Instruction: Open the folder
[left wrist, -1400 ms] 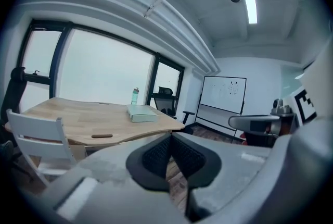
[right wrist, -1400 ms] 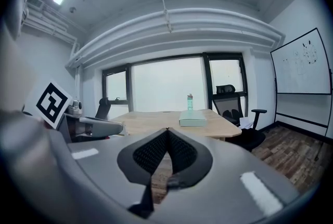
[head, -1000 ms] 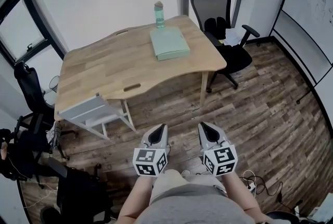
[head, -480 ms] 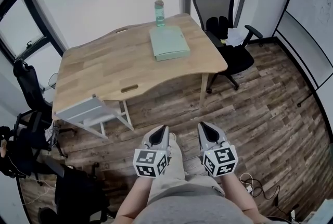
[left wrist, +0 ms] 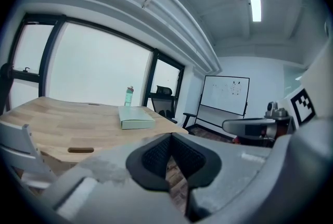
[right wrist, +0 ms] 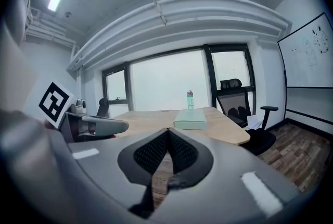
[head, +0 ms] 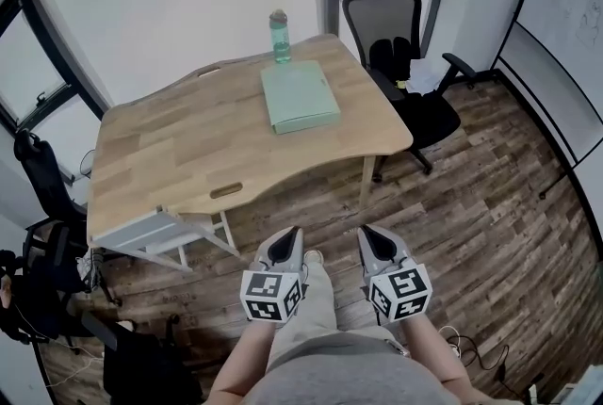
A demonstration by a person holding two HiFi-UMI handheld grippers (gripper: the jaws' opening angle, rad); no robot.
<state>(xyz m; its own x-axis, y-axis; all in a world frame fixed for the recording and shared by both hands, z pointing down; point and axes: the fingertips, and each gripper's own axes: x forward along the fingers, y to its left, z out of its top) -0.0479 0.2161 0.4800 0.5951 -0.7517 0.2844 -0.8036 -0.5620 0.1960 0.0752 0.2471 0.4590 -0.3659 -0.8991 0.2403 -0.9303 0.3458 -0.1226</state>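
A pale green folder lies flat and closed on the far right part of the wooden table; it also shows as the green folder in the left gripper view and the folder in the right gripper view. My left gripper and right gripper hang side by side over the floor, well short of the table's near edge. Both are shut with nothing between the jaws.
A green water bottle stands behind the folder. A black office chair sits at the table's right end, a white chair is tucked under its near left corner. A whiteboard lines the right wall. Dark chairs and bags crowd the left.
The table and folder have come closer and lower in the head view as I moved toward them. Both grippers keep their place in the view and stay shut.
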